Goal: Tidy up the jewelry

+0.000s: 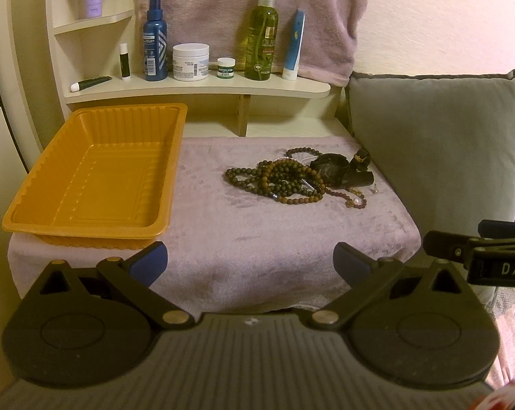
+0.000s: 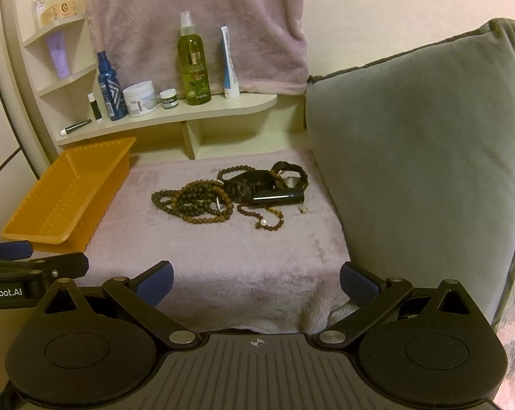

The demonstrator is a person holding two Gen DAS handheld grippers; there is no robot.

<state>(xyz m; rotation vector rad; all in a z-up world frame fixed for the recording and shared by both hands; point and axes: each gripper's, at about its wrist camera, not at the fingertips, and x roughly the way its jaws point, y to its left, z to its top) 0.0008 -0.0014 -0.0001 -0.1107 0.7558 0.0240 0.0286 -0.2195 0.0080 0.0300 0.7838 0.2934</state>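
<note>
A pile of jewelry [image 1: 291,179] lies on the pink fleece-covered stand [image 1: 243,232]: brown bead strands, a black watch [image 1: 329,167] and a small pearl necklace [image 1: 355,201]. The pile also shows in the right wrist view [image 2: 223,198]. An empty orange tray [image 1: 93,177] sits at the left, also in the right wrist view [image 2: 66,198]. My left gripper [image 1: 250,261] is open and empty, held before the stand's front edge. My right gripper [image 2: 255,282] is open and empty, also short of the stand; its side shows in the left wrist view [image 1: 479,253].
A grey cushion [image 2: 418,171] stands upright right of the stand. A cream shelf [image 1: 196,89] behind holds bottles, jars and tubes, among them a green spray bottle [image 1: 261,37] and a blue bottle [image 1: 154,44]. A pink towel [image 1: 250,10] hangs on the wall.
</note>
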